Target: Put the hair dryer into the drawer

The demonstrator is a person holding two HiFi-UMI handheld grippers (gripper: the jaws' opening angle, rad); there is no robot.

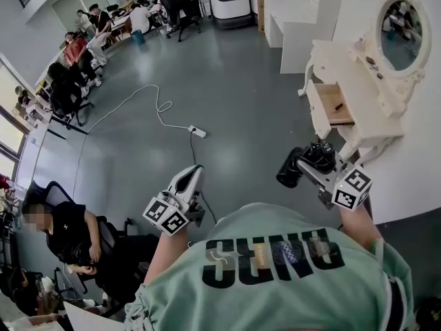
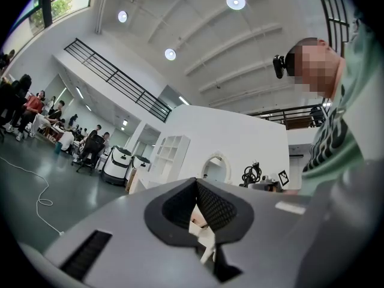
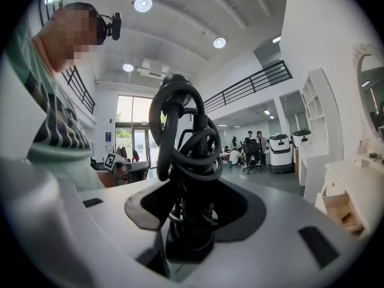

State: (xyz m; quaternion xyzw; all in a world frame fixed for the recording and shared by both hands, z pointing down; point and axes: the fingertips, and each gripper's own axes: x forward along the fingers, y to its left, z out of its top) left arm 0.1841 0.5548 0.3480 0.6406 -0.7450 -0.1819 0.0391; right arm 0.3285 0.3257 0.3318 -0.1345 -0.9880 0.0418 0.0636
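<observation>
Head view, working across from the left: the left gripper (image 1: 190, 178) sits at lower centre-left, its beak pointing up the frame over the grey floor (image 1: 241, 81). The left gripper view settles it: pads pressed together, nothing between them. It's a spectator here.

Move right and there's the action. The right gripper (image 1: 313, 165) is clamped on the black hair dryer (image 1: 293, 168), carried in the air at centre-right. The right gripper view shows the grip well: the jaws pinch the handle, and the cord (image 3: 180, 131) is wound round it in loops that rise in front of the lens.

Further right and up the frame stands the white dressing table (image 1: 348, 64). Its drawer (image 1: 331, 117) is pulled out, showing a wooden bottom with one small item (image 1: 338, 106) lying in it. The dryer is well apart from that drawer, lower in the frame.

My read: this is the carry leg, with the pick done and the drop-off not yet made. The next move calls for closing in on the table and bringing the dryer over the open drawer. Then it should go down inside, clear of the drawer's front, and only after that should the jaws part.
</observation>
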